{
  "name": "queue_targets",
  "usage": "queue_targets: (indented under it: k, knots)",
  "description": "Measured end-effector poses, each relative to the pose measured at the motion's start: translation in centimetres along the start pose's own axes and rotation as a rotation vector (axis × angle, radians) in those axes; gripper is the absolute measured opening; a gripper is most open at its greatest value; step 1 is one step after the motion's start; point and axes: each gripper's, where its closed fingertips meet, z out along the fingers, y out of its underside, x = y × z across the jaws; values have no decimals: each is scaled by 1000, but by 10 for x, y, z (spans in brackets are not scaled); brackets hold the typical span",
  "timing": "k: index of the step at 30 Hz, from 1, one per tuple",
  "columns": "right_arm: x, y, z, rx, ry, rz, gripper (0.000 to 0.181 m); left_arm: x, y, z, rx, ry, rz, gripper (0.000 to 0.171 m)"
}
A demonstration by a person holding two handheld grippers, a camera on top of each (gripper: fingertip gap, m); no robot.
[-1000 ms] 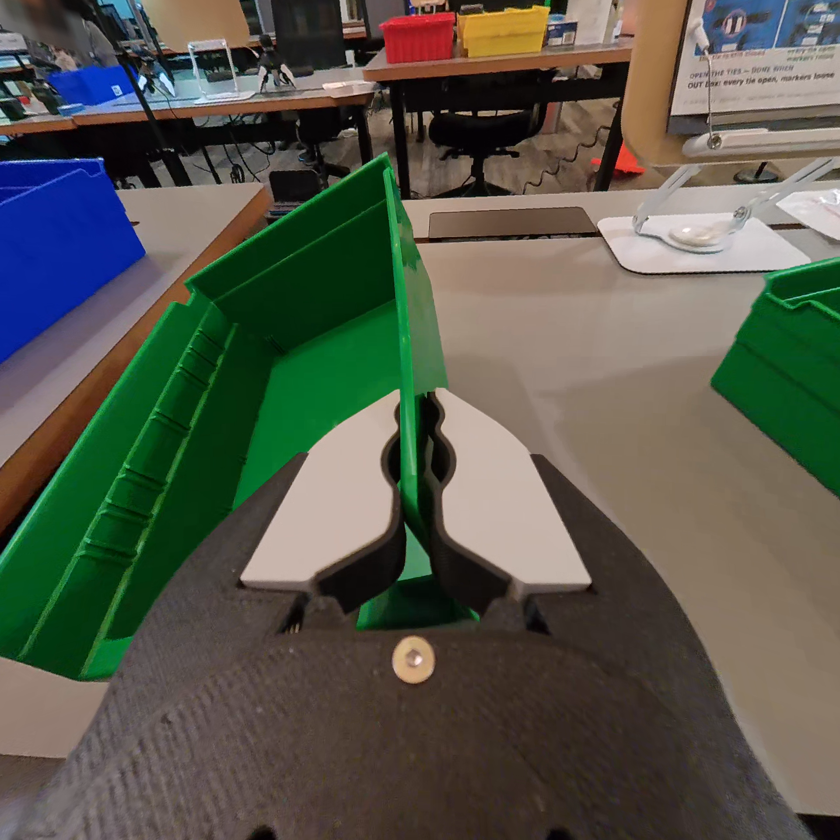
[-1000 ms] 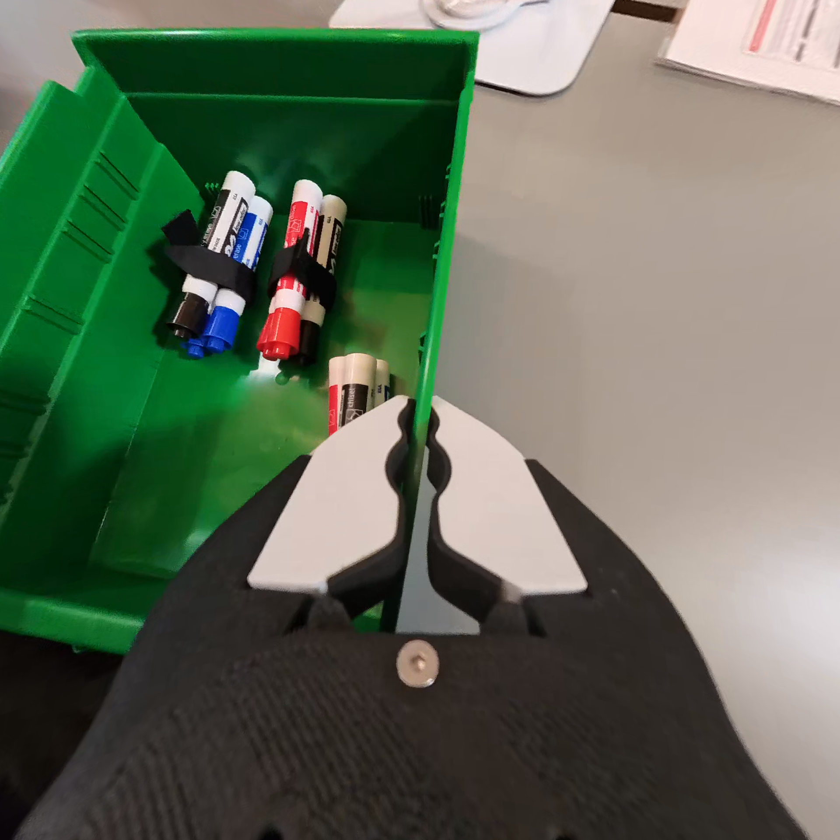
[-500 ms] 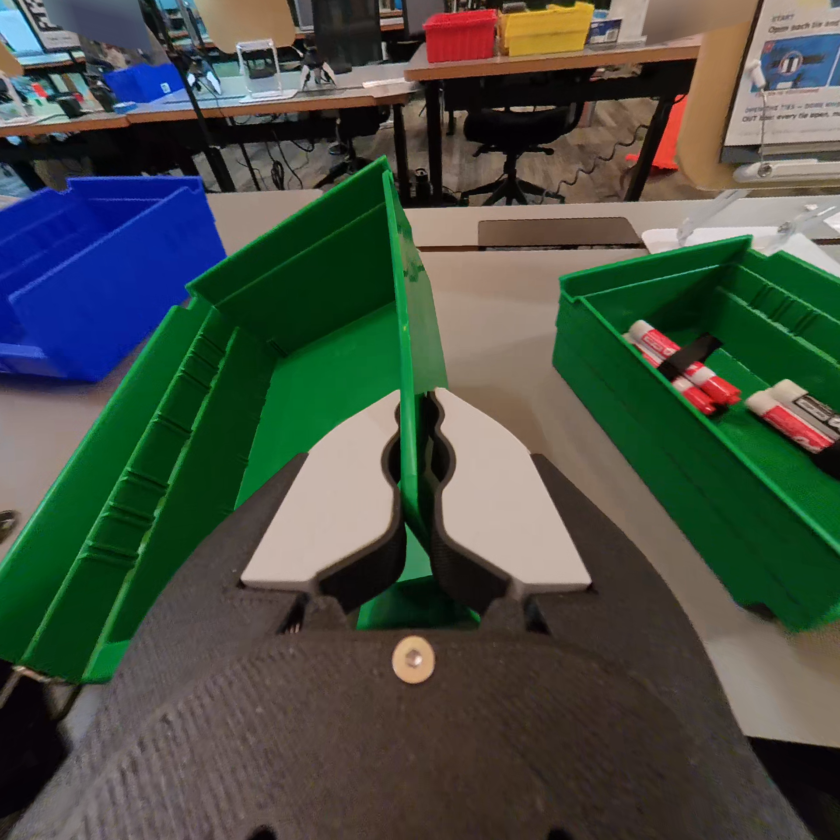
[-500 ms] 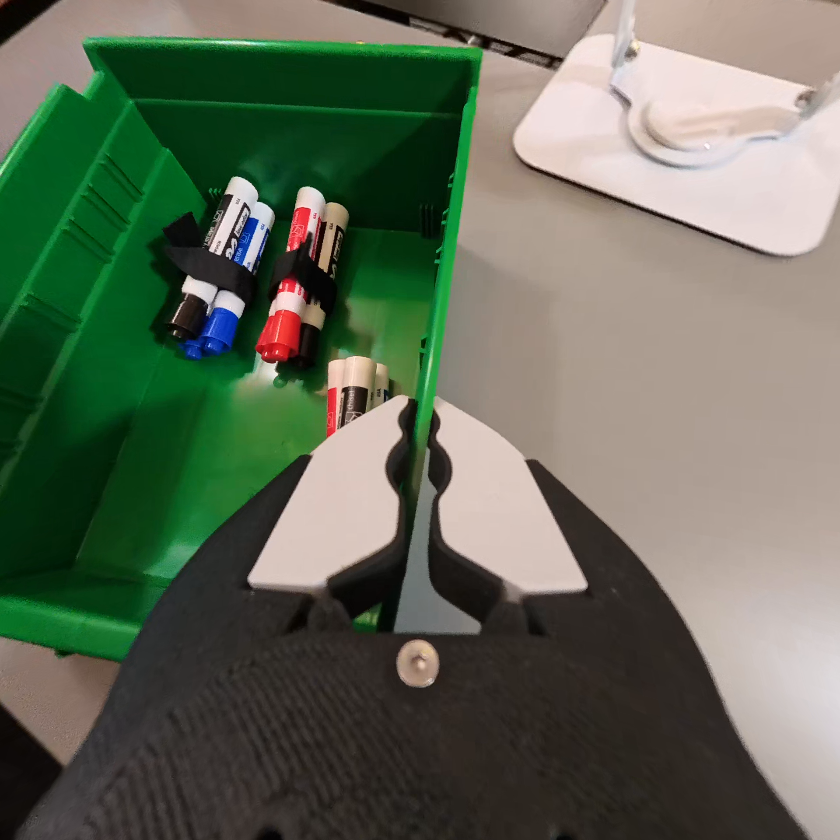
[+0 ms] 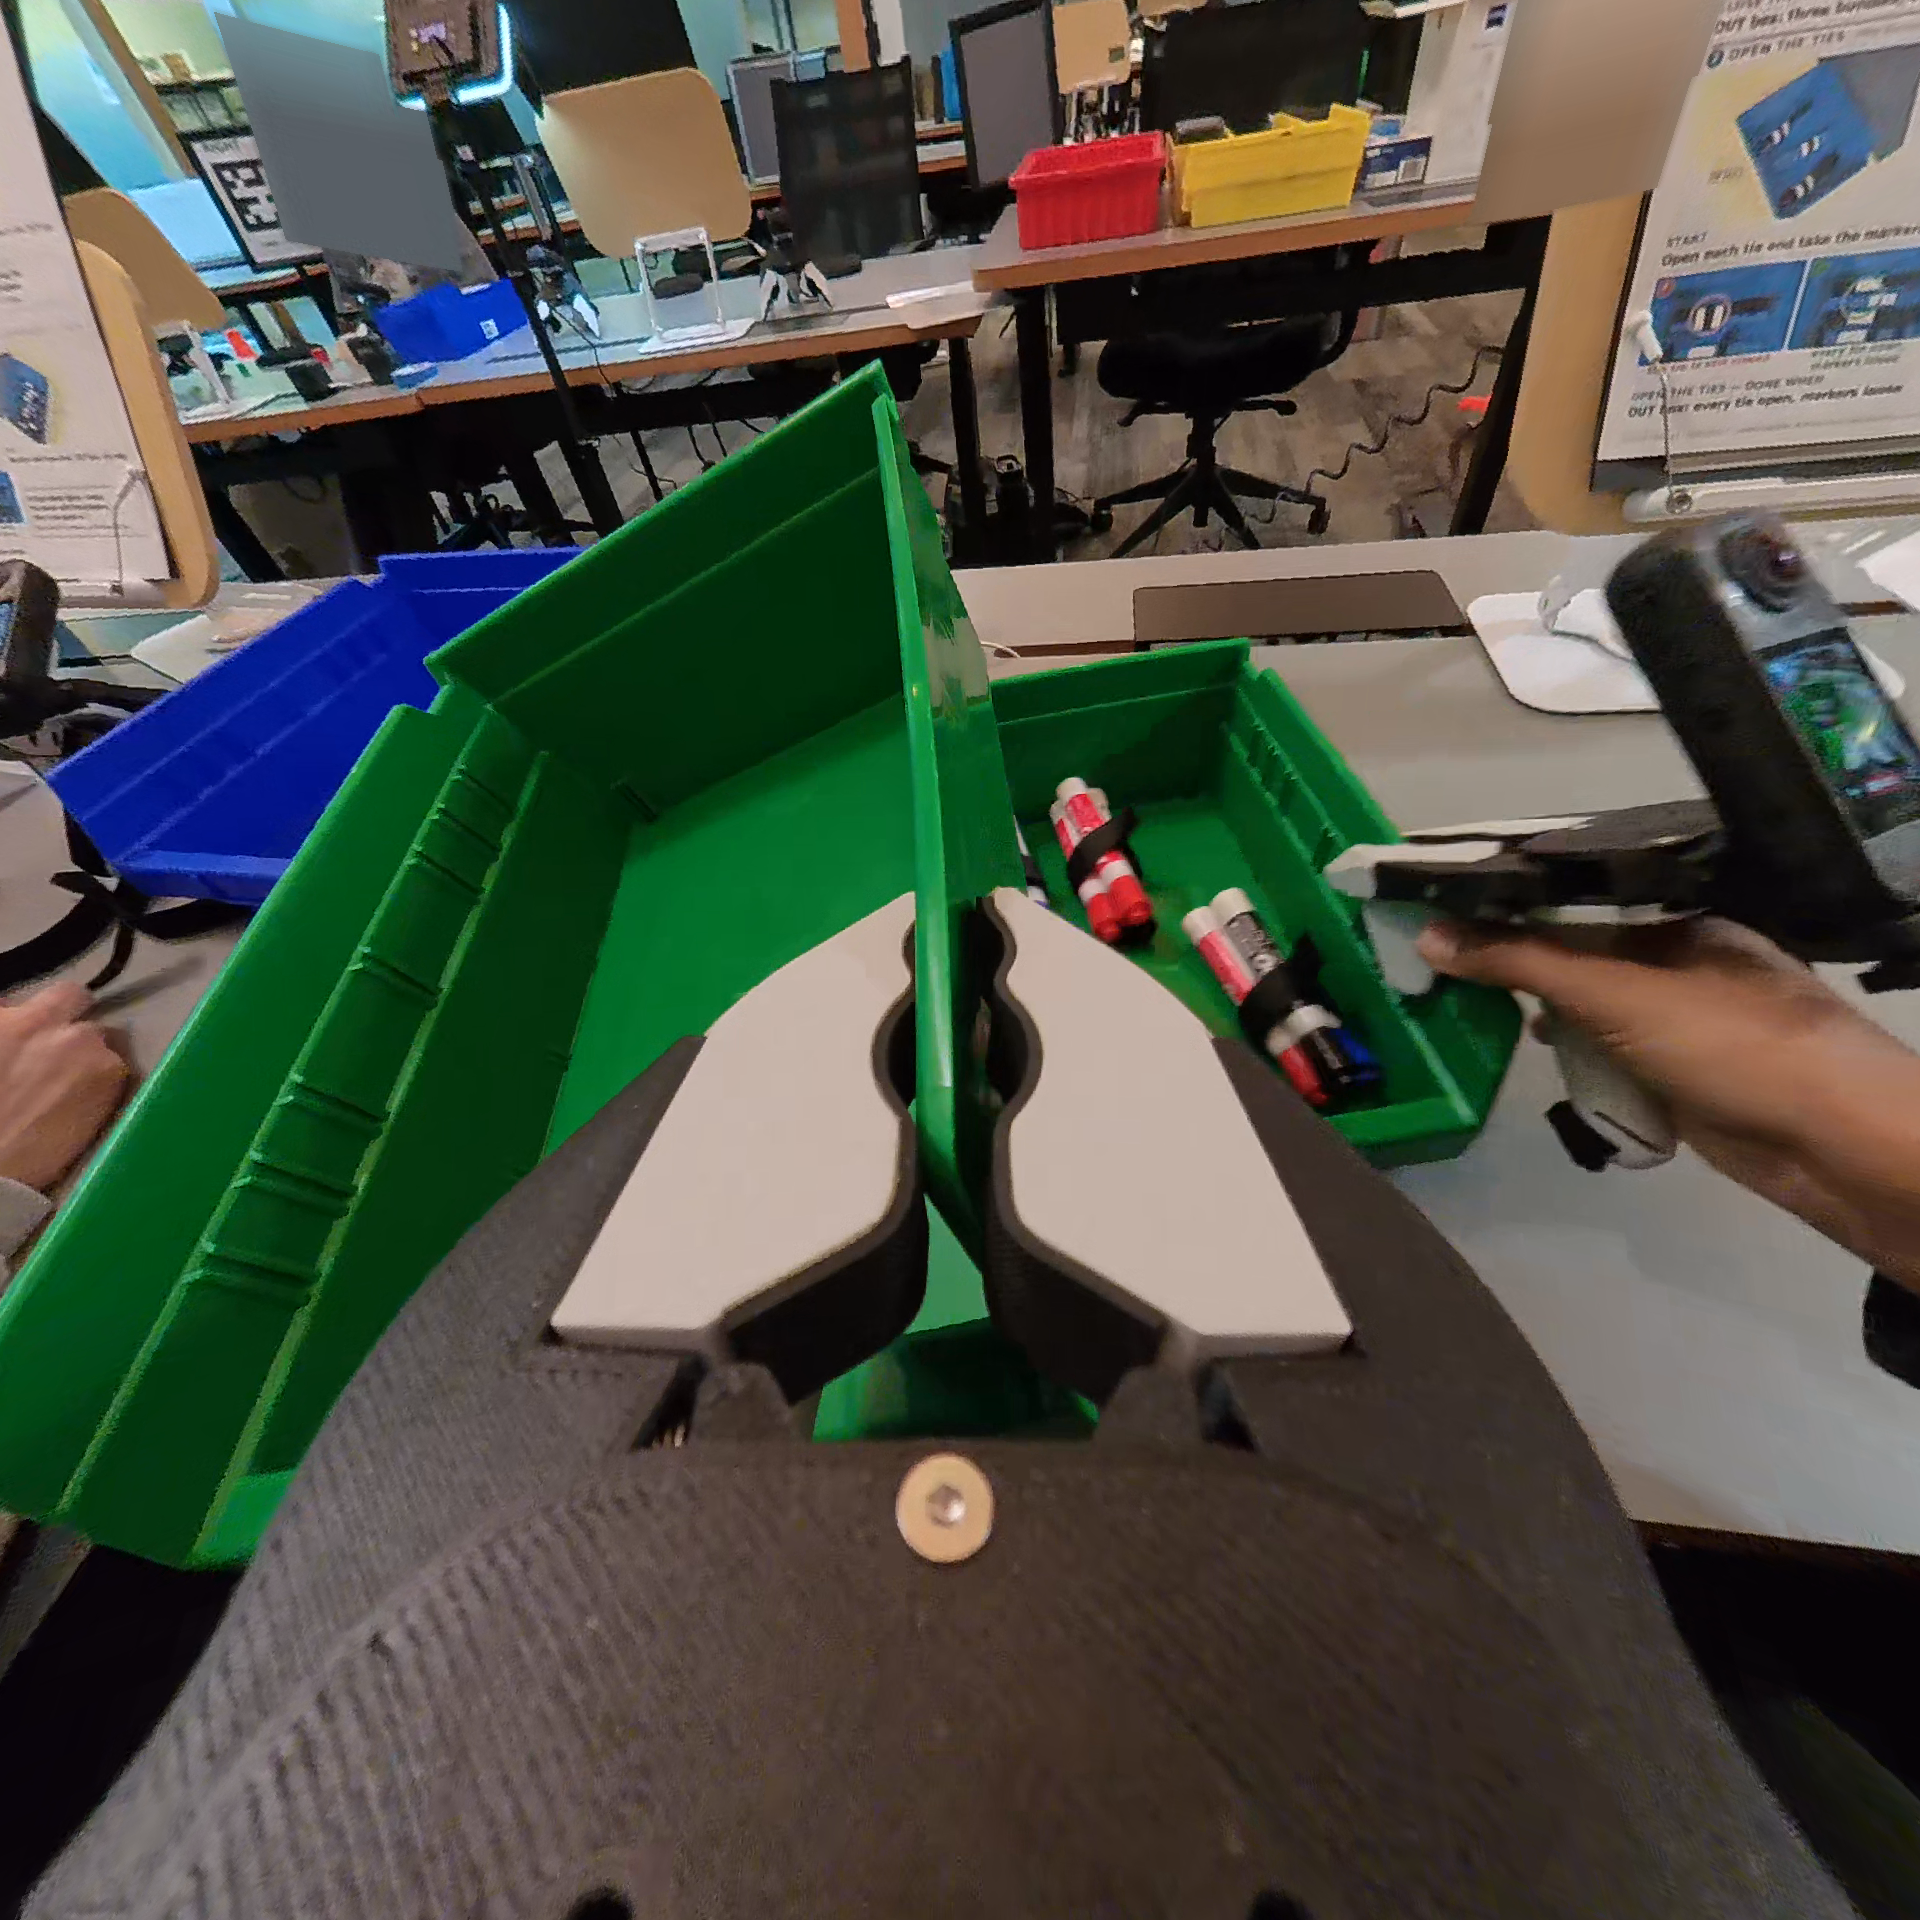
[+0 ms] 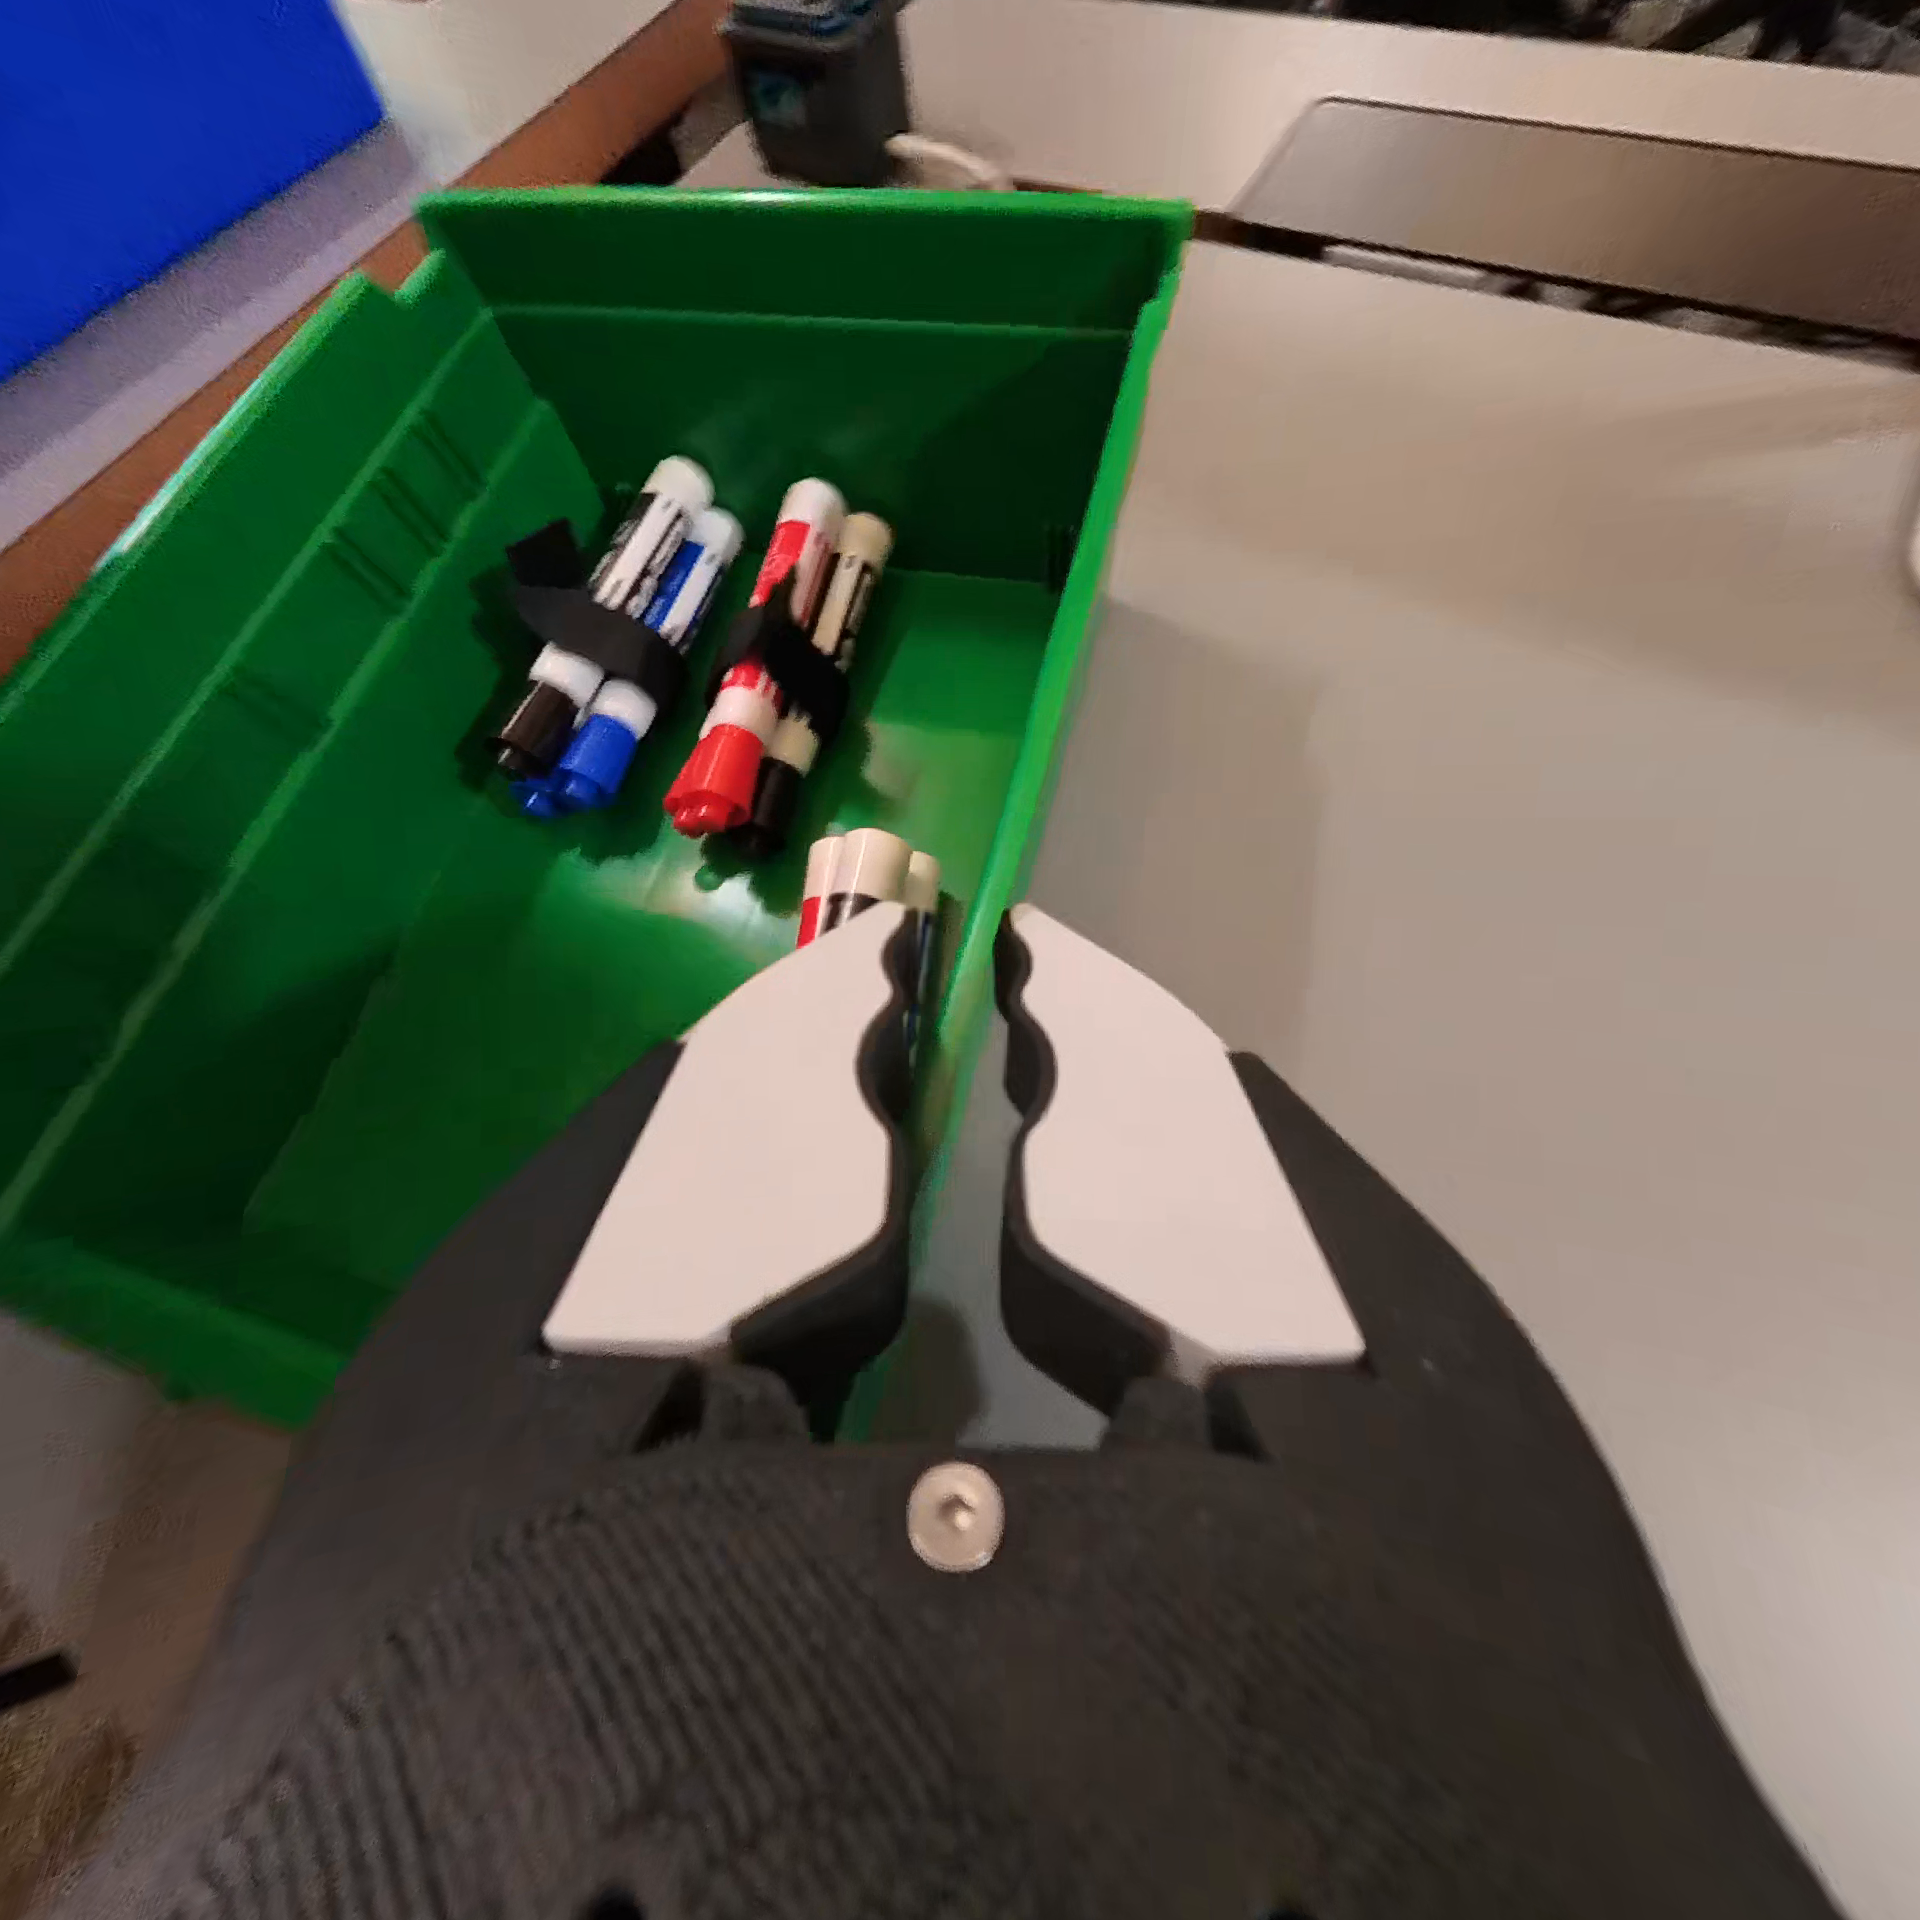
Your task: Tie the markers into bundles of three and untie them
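Nearest, in the left wrist view: left hand-held gripper, pressed together on the right side wall of an empty green bin, with that bin raised and tilted above the bench. At the left edge, part of a person's hand.

Just beyond the pinched wall, to the right, a second green bin flat on the bench, with strapped marker bundles inside. At its far-side wall, blurred, the right hand-held gripper gripped by another hand.

Seen from the right wrist view: right hand-held gripper slightly spread, straddling the right wall of the second green bin without clamping; a sliver of gap on each side of the wall. Inside, close under the left finger, a bundle of markers partly hidden; farther in, a red and black bundle and a black and blue bundle, each bound with a black strap.

Farther back on the left, a blue bin. Farther right, a white stand base. In the distance, a black office chair, plus a red bin and a yellow bin on another table.
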Motion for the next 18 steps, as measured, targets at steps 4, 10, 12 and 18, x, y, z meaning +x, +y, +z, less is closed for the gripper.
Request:
queue_targets:
  k: [4,10,12,18]
  knots:
    - [-44,-2,-12,10,-160,-29,41,2,-3,-6,1,-14,31,7]
    - [-38,-8,-62,142,-333,132,36,8,-4,-10,-3,-11,47,7]
    - [-33,-6,-69,163,-334,141,30,11,-5,-10,-3,-6,50,6]
    - [-51,19,-56,82,-284,8,33,25,-12,-11,12,17,76,6]
